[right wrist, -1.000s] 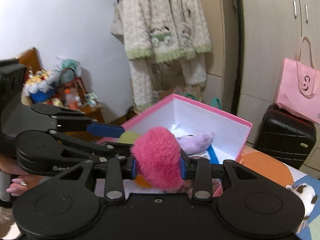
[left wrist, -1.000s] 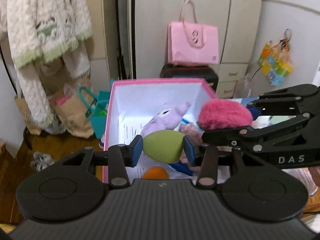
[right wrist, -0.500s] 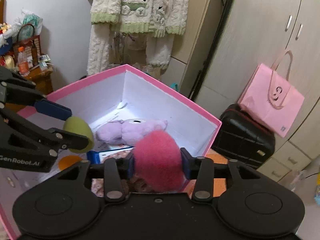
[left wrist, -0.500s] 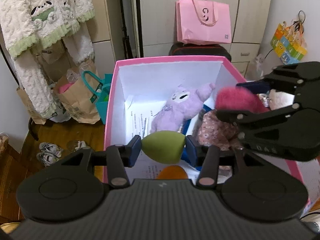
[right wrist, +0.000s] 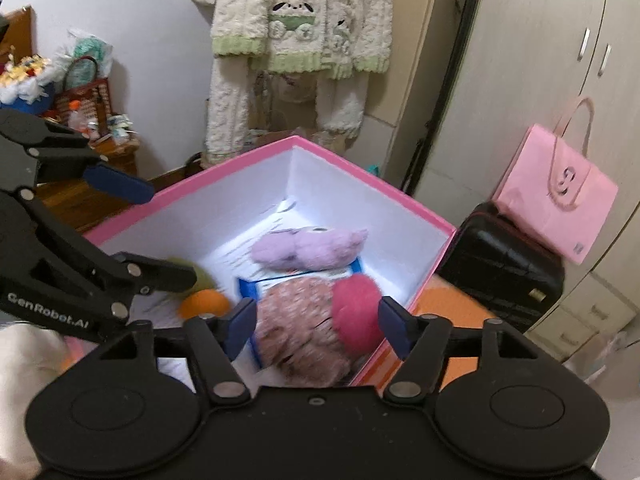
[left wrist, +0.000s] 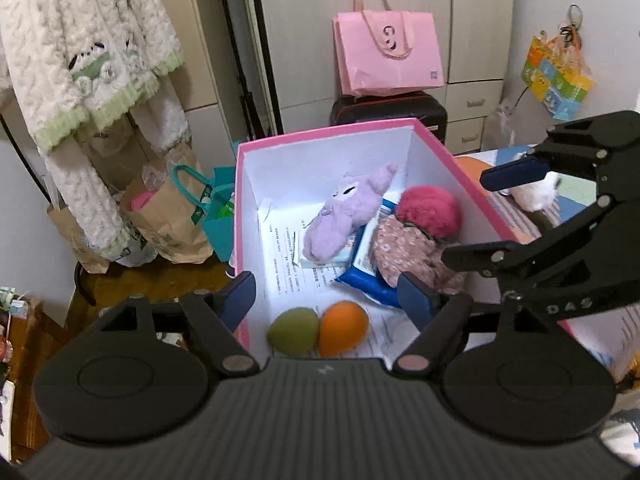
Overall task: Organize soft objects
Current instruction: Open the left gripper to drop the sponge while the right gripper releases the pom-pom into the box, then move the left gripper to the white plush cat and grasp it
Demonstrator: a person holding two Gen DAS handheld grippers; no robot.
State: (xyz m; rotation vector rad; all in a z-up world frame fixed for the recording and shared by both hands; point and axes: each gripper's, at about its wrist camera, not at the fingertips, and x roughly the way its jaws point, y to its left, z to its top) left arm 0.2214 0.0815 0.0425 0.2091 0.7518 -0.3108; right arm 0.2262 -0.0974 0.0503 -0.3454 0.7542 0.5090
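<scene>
Release over the pink box [left wrist: 332, 133]: both drops made.
My left gripper [left wrist: 326, 296] and right gripper [right wrist: 316, 318] have just been opening and stand spread, empty; green ball [left wrist: 293, 330] lies lower centre, pink pompom [left wrist: 430, 210] centre right. I lift straight up, clearing the rim.

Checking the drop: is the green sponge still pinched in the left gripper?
No, the green sponge lies in the pink box beside the orange one; left gripper open.

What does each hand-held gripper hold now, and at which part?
Nothing. The left hand-held gripper and right hand-held gripper have just been opening, with nothing gripped between them.
</scene>
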